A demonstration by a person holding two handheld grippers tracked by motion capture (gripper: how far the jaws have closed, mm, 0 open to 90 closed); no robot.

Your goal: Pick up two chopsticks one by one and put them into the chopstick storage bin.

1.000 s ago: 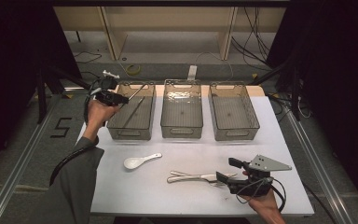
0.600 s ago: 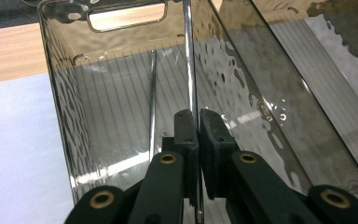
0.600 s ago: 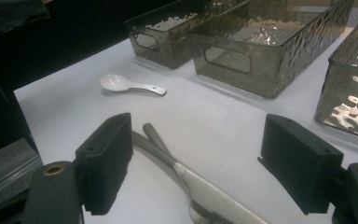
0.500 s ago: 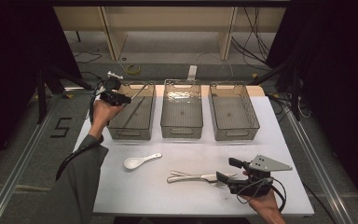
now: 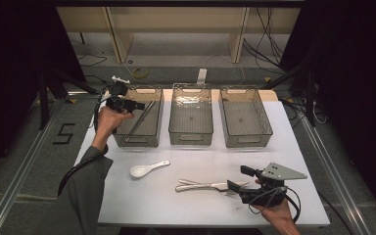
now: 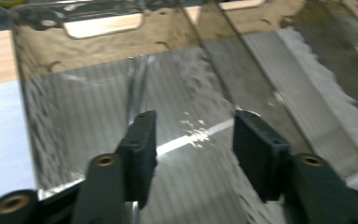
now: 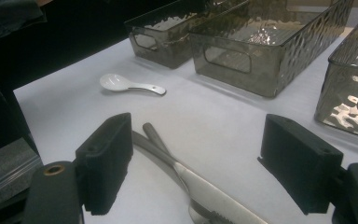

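My left gripper (image 5: 138,105) hangs over the left bin (image 5: 127,139), by its near-left rim. Its jaws have just been opening and now stand apart with nothing pressed between them (image 6: 196,122). Metal chopsticks (image 5: 140,119) lie slanted inside that bin, and one (image 6: 191,139) glints on the bin floor below the jaws. My right gripper (image 5: 239,178) rests open near the table's front right, its jaws (image 7: 196,163) wide apart over the handles of a metal knife (image 7: 214,193) and other cutlery (image 5: 200,186). A white spoon (image 5: 147,169) lies on the table (image 5: 127,205).
Two more smoky plastic bins, the middle bin (image 5: 191,134) and the right bin (image 5: 247,139), stand in a row at the back of the white table. The spoon (image 7: 126,84) lies between the bins and the cutlery. Dark floor and cables surround the table.
The left gripper's jaws have gone from shut to apart over the left bin, and that hand shifted slightly. The right hand and the cutlery stayed where they were.
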